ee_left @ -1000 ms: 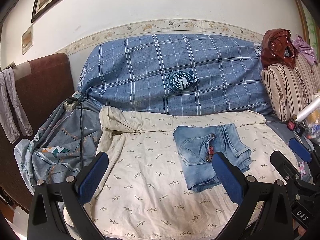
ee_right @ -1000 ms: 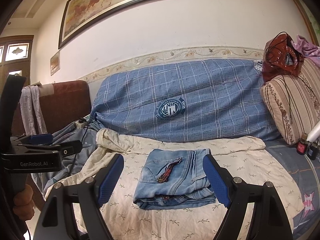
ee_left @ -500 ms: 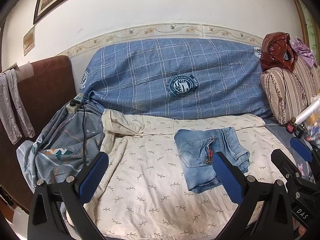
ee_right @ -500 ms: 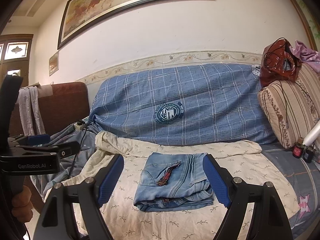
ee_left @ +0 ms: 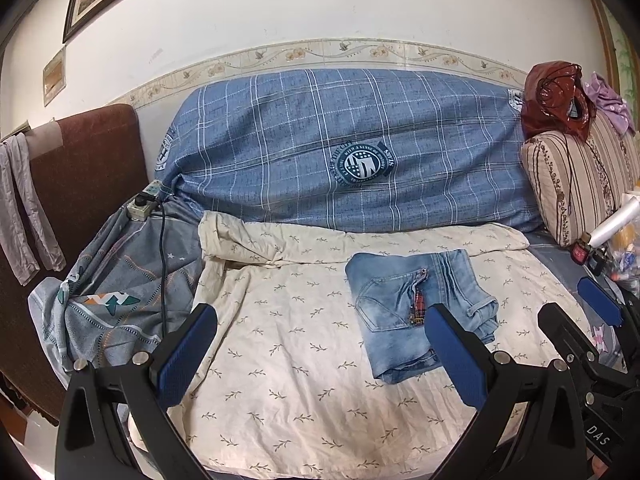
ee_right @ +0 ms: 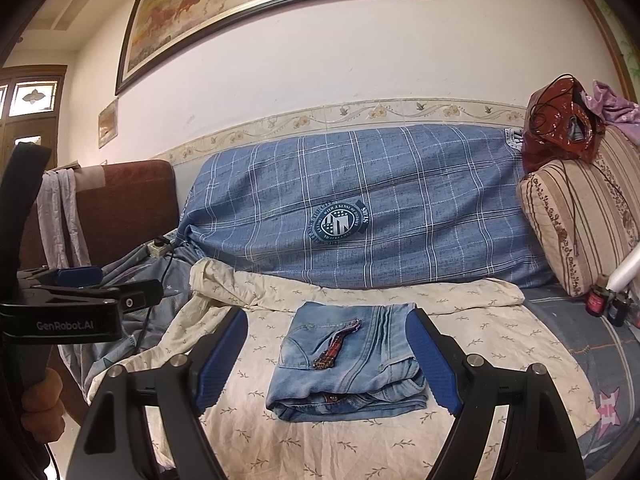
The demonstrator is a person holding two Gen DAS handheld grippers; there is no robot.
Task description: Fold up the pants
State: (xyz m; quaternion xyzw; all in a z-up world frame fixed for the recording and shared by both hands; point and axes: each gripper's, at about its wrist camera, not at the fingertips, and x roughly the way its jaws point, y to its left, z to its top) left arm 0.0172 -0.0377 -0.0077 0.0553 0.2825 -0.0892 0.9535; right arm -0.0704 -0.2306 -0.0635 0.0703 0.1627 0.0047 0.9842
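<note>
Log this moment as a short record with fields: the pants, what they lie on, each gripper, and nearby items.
pants: blue denim pants, folded into a compact stack, pocket side up
surface: cream leaf-print sheet spread on the sofa seat
left gripper: open, empty, held off the pants
right gripper: open, empty, fingers framing the pants without touching
backrest: blue plaid cover
nearby: striped cushion on the right, power strip on the left
task state: fold looks complete

Open cream sheet (ee_left: 280, 344) at lower centre-left of the left wrist view gives free passage. Folded jeans (ee_left: 416, 316) block centre-right; power strip (ee_left: 146, 202) with cord sits mid-left; small bottles (ee_right: 604, 302) crowd the right edge.
</note>
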